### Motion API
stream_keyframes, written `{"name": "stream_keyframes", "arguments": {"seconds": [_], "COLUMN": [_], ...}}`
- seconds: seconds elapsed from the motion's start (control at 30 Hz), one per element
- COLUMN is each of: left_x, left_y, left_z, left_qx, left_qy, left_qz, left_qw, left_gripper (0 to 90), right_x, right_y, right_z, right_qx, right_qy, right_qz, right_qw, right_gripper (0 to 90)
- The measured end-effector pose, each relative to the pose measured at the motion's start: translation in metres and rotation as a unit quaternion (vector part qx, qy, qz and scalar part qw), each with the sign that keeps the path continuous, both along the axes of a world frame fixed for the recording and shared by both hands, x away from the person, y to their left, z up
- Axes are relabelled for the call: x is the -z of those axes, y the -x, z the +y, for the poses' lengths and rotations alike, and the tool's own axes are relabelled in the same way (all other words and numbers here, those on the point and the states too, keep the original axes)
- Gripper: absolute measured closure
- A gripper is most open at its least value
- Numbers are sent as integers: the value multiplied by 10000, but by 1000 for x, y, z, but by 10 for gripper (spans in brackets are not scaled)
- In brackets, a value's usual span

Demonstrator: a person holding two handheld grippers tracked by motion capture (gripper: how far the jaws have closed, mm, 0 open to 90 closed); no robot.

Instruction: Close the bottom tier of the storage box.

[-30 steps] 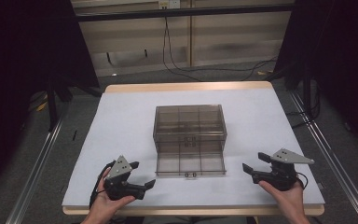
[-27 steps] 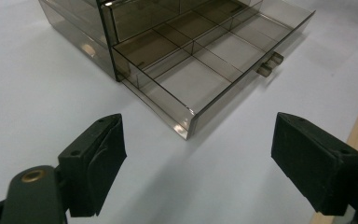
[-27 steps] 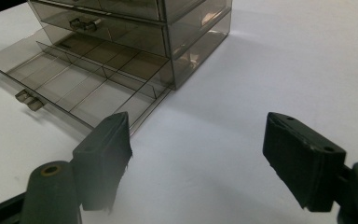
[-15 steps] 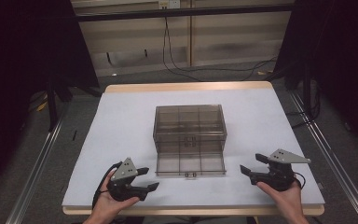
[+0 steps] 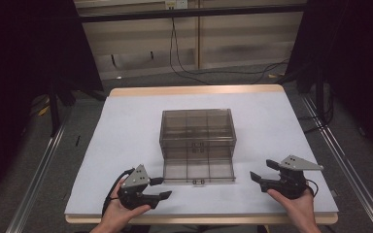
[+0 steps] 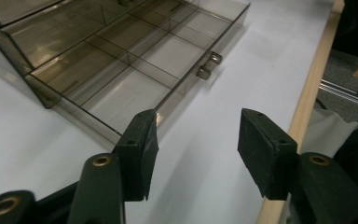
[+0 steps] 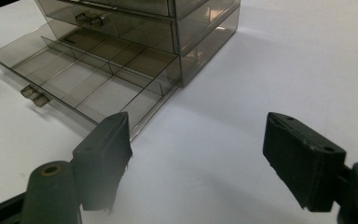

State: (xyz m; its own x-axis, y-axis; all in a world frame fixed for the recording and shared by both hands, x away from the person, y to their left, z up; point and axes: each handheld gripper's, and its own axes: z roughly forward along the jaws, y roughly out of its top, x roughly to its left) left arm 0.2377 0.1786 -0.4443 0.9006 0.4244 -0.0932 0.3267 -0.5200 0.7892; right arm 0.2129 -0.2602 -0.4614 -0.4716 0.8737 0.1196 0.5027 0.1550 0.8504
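desk (image 5: 126, 141), white-topped with a pale wooden edge, carrying all items. smoky transparent drawer cabinet (image 5: 197, 128) at the middle of the desk. its bottom drawer (image 5: 198, 170) is pulled out toward the person, showing divided compartments with nothing in them and a small handle (image 5: 198, 182) at its front edge; an upper drawer (image 7: 121, 11) sits closed in the cabinet. left claw (image 5: 161, 188), held in the person's left hand (image 5: 119, 213), sits near the front left corner of the open drawer, apart from it, jaws moderately parted and holding nothing. right claw (image 5: 263, 172), held in the right hand (image 5: 296, 206), sits off the drawer's front right corner, jaws spread wide, holding nothing. both claws point inward toward the drawer.
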Motion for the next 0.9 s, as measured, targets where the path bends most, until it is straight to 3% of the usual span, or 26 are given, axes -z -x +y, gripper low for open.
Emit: {"name": "stream_keyframes", "arguments": {"seconds": [0.1,0.13,0.17,0.27,0.5,0.57,0.77,0.83,0.9], "left_x": [-1,0,0,0,1,1,0,-1,0], "left_y": [2,2,1,2,0,0,0,-1,-2], "left_z": [-1,-3,-6,-10,-22,-23,-24,-26,-31], "left_qx": [119,112,72,176,426,502,604,644,705], "left_qy": [-44,43,-106,-177,-96,-183,-121,-234,-200], "left_qz": [-44,-27,-52,-52,-60,-78,-56,-56,-86], "left_qw": [9999,9999,9999,9997,9990,9985,9981,9976,9973], "left_gripper": [568,588,603,646,820,832,885,900,900], "right_x": [1,1,1,1,1,1,2,2,2], "right_y": [-1,-2,-2,-1,-2,-1,-2,-3,-3], "right_z": [0,0,1,1,1,1,2,2,2], "right_qx": [1,-9,0,14,19,18,-15,-46,-43], "right_qy": [4,2,18,3,-7,-3,37,61,56], "right_qz": [51,44,40,29,37,33,68,65,76], "right_qw": [10000,10000,10000,10000,10000,10000,10000,9999,9999], "right_gripper": [231,231,230,215,209,210,209,207,206]}}
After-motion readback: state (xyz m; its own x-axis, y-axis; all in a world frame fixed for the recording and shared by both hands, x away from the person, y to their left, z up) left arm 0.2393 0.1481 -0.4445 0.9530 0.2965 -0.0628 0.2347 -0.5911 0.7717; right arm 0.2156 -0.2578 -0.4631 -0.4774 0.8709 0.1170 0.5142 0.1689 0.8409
